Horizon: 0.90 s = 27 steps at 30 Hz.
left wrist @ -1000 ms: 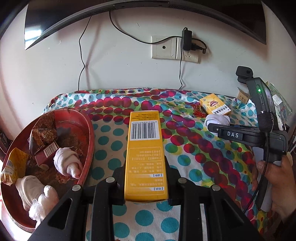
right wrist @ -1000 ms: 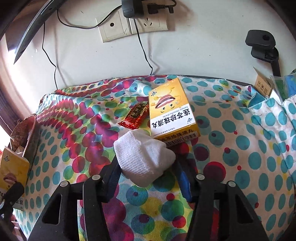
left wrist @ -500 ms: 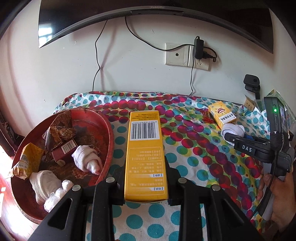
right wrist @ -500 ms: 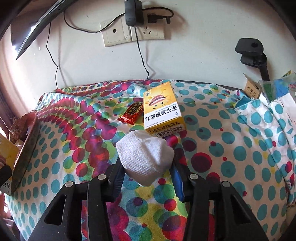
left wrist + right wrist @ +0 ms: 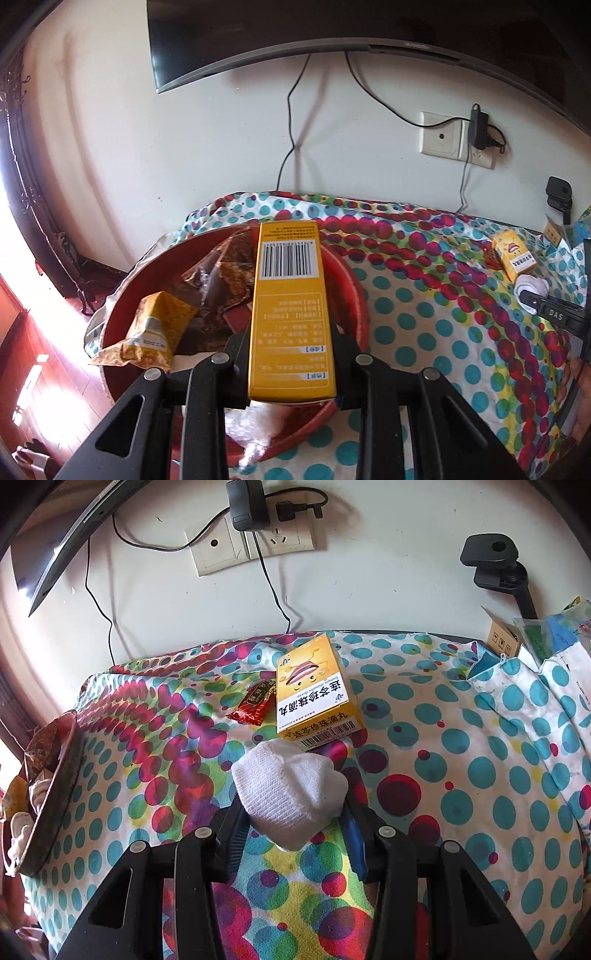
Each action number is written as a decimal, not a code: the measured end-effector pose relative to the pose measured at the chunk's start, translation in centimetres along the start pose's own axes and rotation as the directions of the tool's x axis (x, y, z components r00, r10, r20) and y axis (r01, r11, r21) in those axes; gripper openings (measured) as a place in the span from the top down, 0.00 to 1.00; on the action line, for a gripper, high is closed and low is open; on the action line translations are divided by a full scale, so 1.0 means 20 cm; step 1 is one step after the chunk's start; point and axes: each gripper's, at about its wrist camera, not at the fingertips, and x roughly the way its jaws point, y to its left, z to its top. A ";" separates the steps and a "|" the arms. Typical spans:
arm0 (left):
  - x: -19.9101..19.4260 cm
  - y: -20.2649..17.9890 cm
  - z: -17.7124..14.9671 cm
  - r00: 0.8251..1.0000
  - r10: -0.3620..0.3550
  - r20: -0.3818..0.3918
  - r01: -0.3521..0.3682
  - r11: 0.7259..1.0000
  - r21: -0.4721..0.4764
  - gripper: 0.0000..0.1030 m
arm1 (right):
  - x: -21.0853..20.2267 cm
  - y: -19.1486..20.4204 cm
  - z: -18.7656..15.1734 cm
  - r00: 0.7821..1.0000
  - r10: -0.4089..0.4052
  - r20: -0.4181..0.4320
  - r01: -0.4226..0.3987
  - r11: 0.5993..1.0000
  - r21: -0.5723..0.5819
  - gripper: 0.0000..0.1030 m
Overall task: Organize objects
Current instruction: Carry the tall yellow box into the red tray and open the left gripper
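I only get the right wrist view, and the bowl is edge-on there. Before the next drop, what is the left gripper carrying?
Observer: The left gripper has its jaws shut on a long yellow box, barcode side up.
Operator: Is it over the bowl?
Observer: In the left wrist view the box overlaps the inside of the red bowl, so it appears to hang above it.
Operator: Any room in there?
Observer: A crumpled yellow packet and brown wrappers take up the left and back.
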 end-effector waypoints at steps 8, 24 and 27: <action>0.12 0.28 -0.07 0.995 0.073 -0.061 -0.077 0.995 -0.060 0.72 | 0.01 -0.03 0.00 1.000 0.017 -0.012 -0.016 0.999 0.033 0.58; 0.04 0.62 -0.28 0.996 0.006 -0.084 -0.015 0.994 -0.109 0.71 | 0.01 0.01 0.00 1.000 -0.006 -0.017 0.006 1.000 -0.007 0.58; 0.09 0.61 -0.27 0.996 -0.006 -0.093 -0.005 0.993 -0.116 0.71 | 0.01 0.01 0.00 1.000 -0.010 -0.016 0.010 1.000 -0.011 0.58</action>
